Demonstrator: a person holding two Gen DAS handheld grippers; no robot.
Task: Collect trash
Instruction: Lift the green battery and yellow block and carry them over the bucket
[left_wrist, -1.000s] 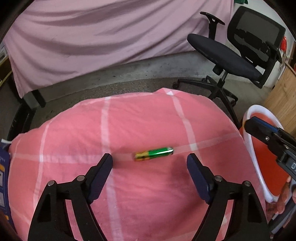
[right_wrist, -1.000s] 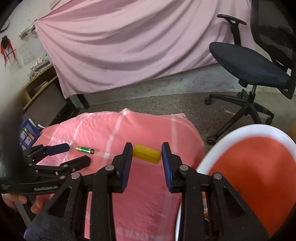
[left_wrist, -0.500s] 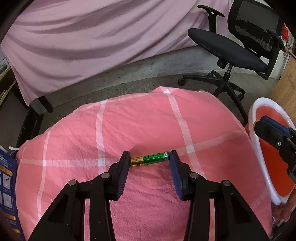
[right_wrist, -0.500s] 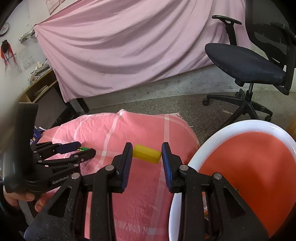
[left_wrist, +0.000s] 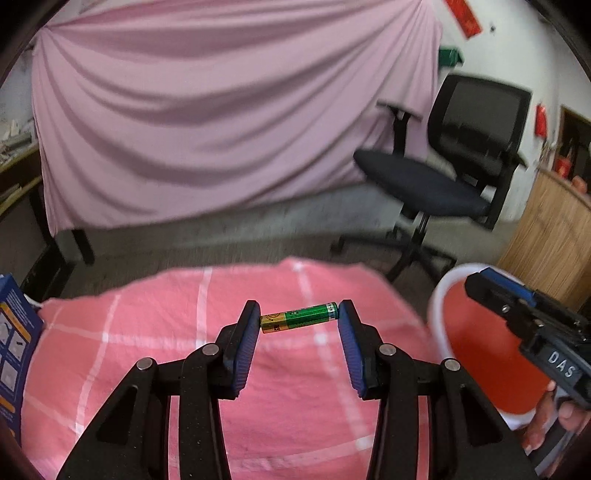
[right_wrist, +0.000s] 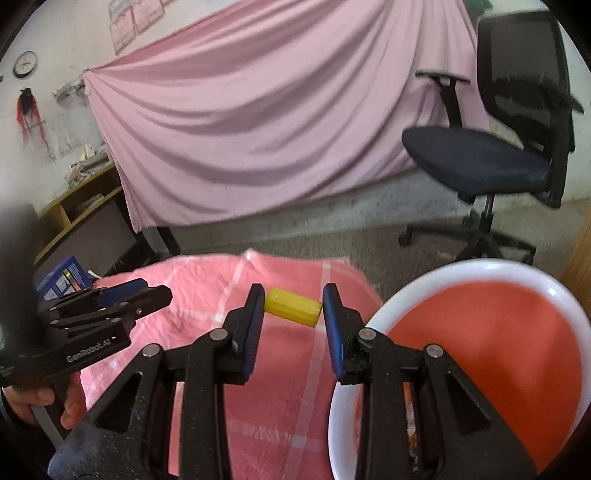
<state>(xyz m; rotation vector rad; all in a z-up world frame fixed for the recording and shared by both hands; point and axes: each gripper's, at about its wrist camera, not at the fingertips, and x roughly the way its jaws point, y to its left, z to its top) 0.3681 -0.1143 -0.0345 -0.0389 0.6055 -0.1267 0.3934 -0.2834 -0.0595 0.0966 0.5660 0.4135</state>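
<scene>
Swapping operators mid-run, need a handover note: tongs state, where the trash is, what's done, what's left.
Left tongs: shut on the battery, gripped end to end and lifted off the pink checked cloth.
Right tongs: shut on the yellow cylinder, held beside the bin rim.
Orange bin with white rim sits to the right of the cloth.
Done: both pieces picked up.
Left: carry each over the bin and release. A blue box sits at the cloth's left edge; unclear if it counts as trash.
</scene>
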